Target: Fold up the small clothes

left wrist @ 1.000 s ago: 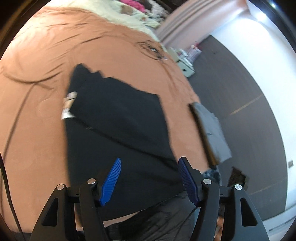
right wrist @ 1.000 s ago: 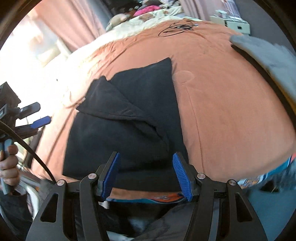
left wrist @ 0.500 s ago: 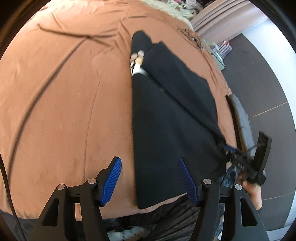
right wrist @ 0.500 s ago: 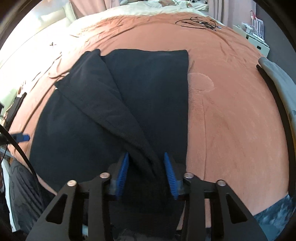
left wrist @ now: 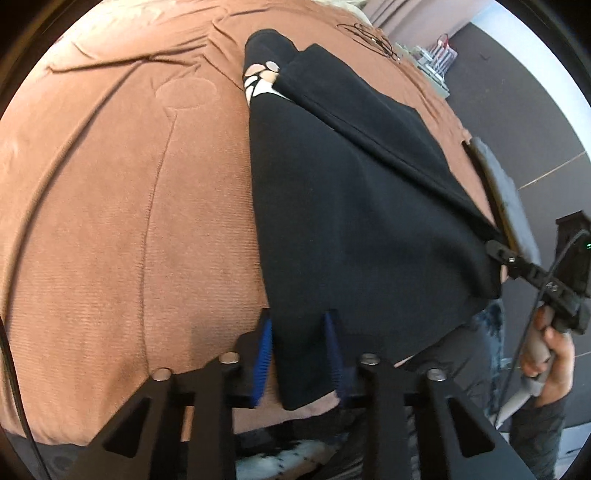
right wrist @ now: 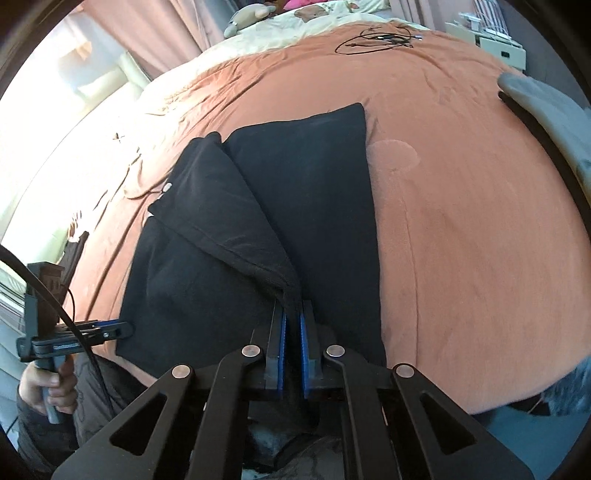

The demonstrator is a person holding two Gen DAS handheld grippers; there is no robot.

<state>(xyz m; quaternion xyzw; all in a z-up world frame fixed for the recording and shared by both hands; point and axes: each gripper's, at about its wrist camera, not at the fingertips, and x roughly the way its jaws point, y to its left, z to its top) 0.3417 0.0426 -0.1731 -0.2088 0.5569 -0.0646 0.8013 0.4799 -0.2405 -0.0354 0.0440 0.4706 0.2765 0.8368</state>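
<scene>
Rust-orange bedspread (right wrist: 461, 206), pink curtains (right wrist: 173, 33)

My right gripper (right wrist: 291, 325) points steeply down, its blue pads nearly together, pinching a fold of the black garment (right wrist: 258, 236). My left gripper (left wrist: 298, 332) also tilts down; its jaws have just been closing, the garment's near corner between them. Each hand (left wrist: 550, 350) wraps its gripper's handle.
</scene>
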